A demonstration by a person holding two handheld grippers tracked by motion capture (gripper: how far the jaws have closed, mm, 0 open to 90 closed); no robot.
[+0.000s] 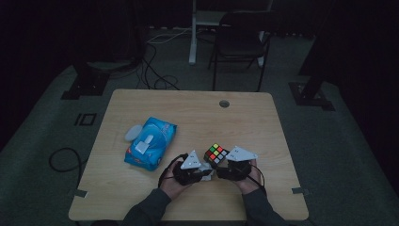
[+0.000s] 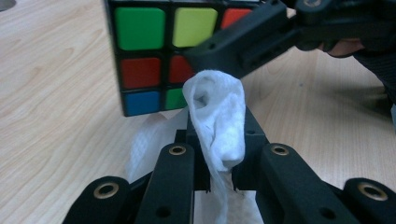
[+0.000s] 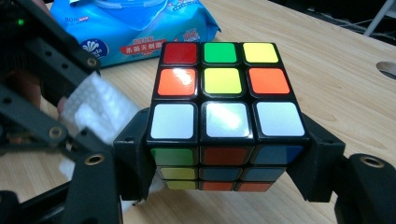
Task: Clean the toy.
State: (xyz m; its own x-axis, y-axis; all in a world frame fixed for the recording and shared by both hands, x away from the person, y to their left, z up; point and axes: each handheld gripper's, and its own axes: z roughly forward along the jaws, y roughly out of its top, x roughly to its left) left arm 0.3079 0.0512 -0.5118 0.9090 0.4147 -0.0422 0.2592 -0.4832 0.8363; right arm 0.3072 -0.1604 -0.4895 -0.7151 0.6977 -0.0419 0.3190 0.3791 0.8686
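Right gripper view: your right gripper (image 3: 224, 163) is clamped on the cube (image 3: 223, 100) just above the table (image 3: 336, 70), w/ your left gripper (image 2: 219, 140) pinched tight on a white wipe (image 2: 219, 116) touching the cube's side, wipes pack (image 1: 150, 142) well off to the left.

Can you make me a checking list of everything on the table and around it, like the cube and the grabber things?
Surface: light wooden table with a round hole near the far edge.
Job's things: colourful puzzle cube; white wipe close beside it.
Clutter: blue pack of wipes; small pale object touching its far left side.
Grippers: left gripper shut on the wipe; right gripper clamps the cube by two opposite sides.
Cables: one trails from each gripper; more lie on the floor behind the table.
Surroundings: dark room, black chair, stand bases on the floor.
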